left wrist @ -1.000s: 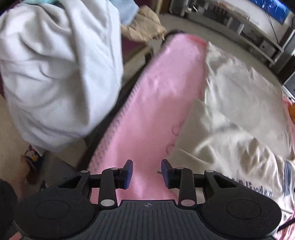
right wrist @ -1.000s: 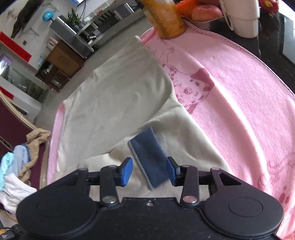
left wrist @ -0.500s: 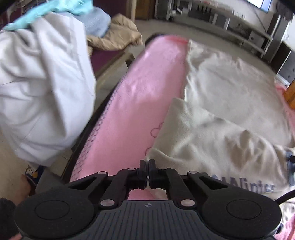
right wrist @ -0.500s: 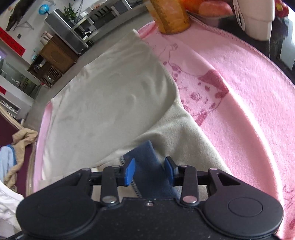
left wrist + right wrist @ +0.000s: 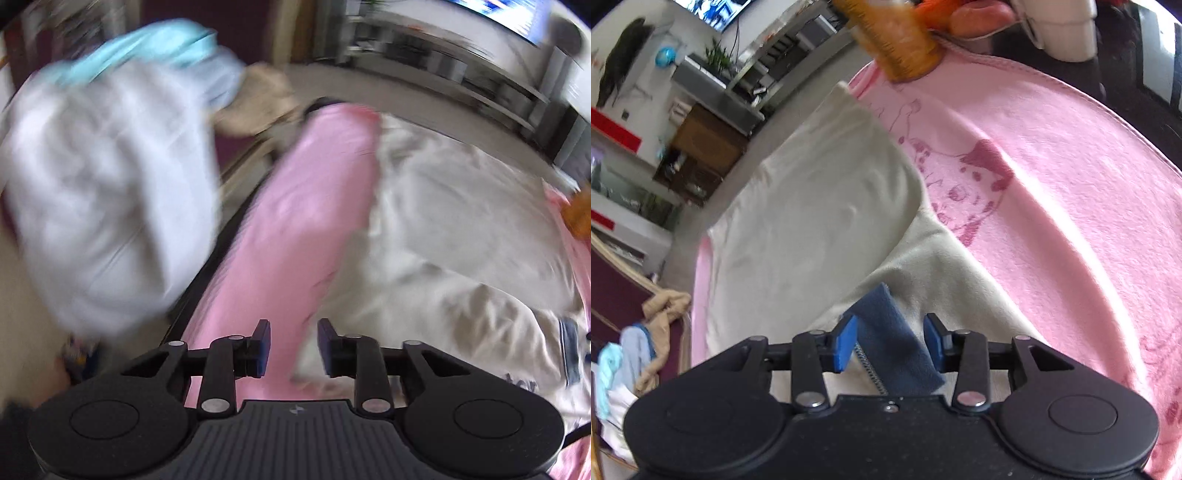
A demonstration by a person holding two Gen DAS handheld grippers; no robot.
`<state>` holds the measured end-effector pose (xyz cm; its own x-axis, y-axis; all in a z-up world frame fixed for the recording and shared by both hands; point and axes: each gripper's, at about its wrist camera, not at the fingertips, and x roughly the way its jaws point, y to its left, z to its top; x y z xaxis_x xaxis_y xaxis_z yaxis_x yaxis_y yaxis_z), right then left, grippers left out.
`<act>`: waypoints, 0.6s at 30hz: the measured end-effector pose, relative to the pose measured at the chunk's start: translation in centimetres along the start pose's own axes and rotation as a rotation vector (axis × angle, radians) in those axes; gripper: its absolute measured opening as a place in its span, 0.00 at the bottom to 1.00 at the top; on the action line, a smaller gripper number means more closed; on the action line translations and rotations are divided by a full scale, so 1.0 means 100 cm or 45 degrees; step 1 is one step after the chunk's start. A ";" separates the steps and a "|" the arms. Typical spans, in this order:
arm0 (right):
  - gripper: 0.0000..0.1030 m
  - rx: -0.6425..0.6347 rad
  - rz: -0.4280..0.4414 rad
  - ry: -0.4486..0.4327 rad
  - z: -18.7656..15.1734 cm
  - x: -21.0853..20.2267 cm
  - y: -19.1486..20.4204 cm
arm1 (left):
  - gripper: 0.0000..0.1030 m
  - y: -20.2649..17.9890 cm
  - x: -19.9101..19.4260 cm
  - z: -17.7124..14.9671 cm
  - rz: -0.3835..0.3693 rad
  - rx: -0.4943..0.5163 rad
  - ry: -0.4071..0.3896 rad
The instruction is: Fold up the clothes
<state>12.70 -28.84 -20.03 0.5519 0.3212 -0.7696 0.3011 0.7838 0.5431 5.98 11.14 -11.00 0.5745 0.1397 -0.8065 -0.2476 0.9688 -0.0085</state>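
- Folding in progress on a cream sweatshirt [image 5: 820, 206], laid flat on a pink towel [image 5: 1052, 192] that covers the table.
- Landmark: the sweatshirt's navy cuff [image 5: 894, 339]. It lies directly between the blue pads of the right hand-held gripper [image 5: 889, 341], its long axis running away from the camera and tilted up to the left.
- Right hand-held gripper: jaws parted, and they opened a little just now. Left pad looks close to the cuff's stitched edge, right pad stands apart from it. Not clamped, as far as the view shows.
- Sleeve runs from the cuff up and left toward the sweatshirt body. Right hand is plainly the nearer one to the cuff.
- Left hand-held gripper [image 5: 293, 349]: jaws apart, having just reopened, with nothing pinched. Bare towel and the sweatshirt's near edge [image 5: 314, 365] show in the gap. View is motion-blurred.
- In the left view the cuff sits far right of that gripper, near the frame edge.
- Judgement: next move turns on closing on the cuff across its width, then carrying the sleeve inward.
- Materials: sweatshirt is soft matte fleece with shallow wrinkles; cuff is ribbed knit with a pale stitched seam; towel is fuzzy terry with a printed dog.
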 end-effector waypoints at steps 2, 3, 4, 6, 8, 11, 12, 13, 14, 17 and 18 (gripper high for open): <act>0.37 0.006 -0.018 0.000 0.002 -0.001 -0.006 | 0.27 -0.020 0.009 0.006 0.012 0.093 -0.013; 0.33 0.008 -0.026 0.001 0.003 -0.001 -0.008 | 0.27 -0.027 0.016 0.006 0.013 0.114 0.002; 0.30 0.000 -0.026 0.009 0.002 0.001 -0.008 | 0.27 -0.032 0.025 0.005 0.005 0.115 0.035; 0.26 -0.042 -0.022 0.025 0.001 0.005 -0.002 | 0.27 -0.042 0.042 0.004 -0.011 0.118 0.102; 0.26 -0.114 -0.064 0.021 -0.001 0.011 0.006 | 0.34 -0.048 0.060 -0.003 0.057 0.147 0.194; 0.27 -0.252 -0.124 0.019 -0.011 0.018 0.021 | 0.40 -0.051 0.061 -0.006 0.117 0.190 0.189; 0.27 -0.315 -0.148 0.009 -0.016 0.020 0.027 | 0.40 -0.049 0.061 -0.007 0.112 0.184 0.185; 0.26 -0.409 -0.187 -0.007 -0.023 0.021 0.036 | 0.40 -0.046 0.060 -0.007 0.104 0.175 0.184; 0.22 -0.513 -0.234 -0.025 -0.031 0.022 0.044 | 0.40 -0.044 0.060 -0.007 0.095 0.163 0.182; 0.04 -0.705 -0.304 -0.092 -0.051 0.021 0.061 | 0.37 -0.038 0.053 -0.006 0.091 0.124 0.140; 0.04 -0.700 -0.293 -0.119 -0.053 0.017 0.064 | 0.35 -0.036 0.049 -0.006 0.098 0.112 0.114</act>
<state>11.43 -20.44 -19.62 0.5940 0.0821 -0.8003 -0.0116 0.9956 0.0935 9.19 8.22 -15.24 0.4835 0.1993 -0.8523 -0.2167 0.9707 0.1040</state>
